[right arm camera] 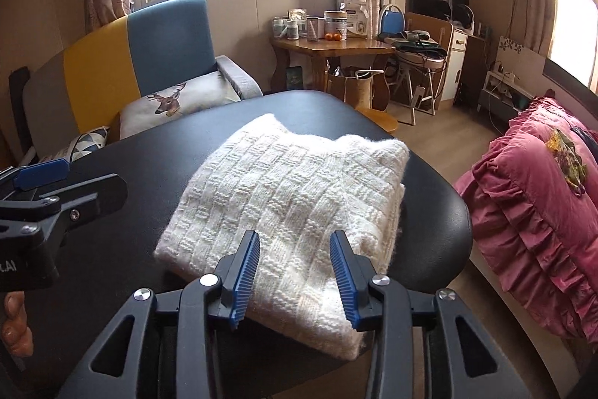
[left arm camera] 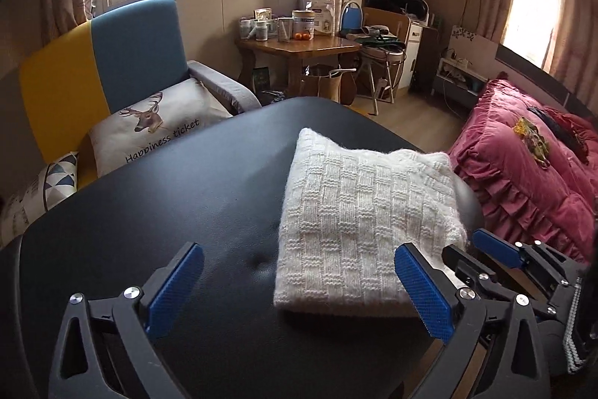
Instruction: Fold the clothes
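Nearby, a deer cushion (left arm camera: 157, 129) flanks the table (left arm camera: 149, 197); both claws gape empty above the folded sweater (right arm camera: 291, 197).

The left gripper (left arm camera: 299, 290) has its blue pads spread wide with nothing between them. The right gripper (right arm camera: 295, 273) is partly open and tips down, not pinching anything. Fingers (right arm camera: 15, 324) show behind the left gripper.
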### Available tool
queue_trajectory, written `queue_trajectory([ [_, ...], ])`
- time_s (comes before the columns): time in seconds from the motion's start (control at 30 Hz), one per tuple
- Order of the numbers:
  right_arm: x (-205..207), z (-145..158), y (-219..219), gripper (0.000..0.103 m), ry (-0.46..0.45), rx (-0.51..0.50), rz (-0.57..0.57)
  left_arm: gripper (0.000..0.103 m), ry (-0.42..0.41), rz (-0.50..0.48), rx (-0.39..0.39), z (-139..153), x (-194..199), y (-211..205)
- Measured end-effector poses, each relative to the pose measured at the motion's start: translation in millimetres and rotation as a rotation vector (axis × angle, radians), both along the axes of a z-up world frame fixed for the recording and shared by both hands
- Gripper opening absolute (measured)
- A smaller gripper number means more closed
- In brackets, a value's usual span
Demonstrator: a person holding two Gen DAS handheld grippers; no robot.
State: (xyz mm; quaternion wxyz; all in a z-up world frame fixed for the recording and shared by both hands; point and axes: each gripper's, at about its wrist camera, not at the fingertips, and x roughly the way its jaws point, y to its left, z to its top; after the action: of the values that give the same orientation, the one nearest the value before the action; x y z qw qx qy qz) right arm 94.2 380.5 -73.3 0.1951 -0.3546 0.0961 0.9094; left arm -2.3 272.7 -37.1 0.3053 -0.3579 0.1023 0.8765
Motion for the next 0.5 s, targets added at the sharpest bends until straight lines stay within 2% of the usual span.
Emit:
queue_trajectory([
  [0.1, -1.3, -1.5, -0.4, 0.04, 0.006, -0.023, 0.002, 0.102, 0.048, 0.018, -0.02, 10.1, 5.6, -3.4],
  [0.2, -1.1, -3.6, -2.1, 0.04, 0.0, -0.027, 0.007, 0.102, 0.172, 0.042, -0.026, 22.2, 17.9, -8.9],
  [0.27, -1.5, -5.9, -3.3, 0.04, -0.007, -0.03, 0.01, 0.102, 0.211, 0.027, -0.018, 29.7, 24.0, -10.8],
  [0.5, -2.9, -12.7, -5.6, 0.04, -0.033, -0.027, 0.022, 0.102, 0.181, -0.014, -0.003, 34.0, 27.7, -10.1],
])
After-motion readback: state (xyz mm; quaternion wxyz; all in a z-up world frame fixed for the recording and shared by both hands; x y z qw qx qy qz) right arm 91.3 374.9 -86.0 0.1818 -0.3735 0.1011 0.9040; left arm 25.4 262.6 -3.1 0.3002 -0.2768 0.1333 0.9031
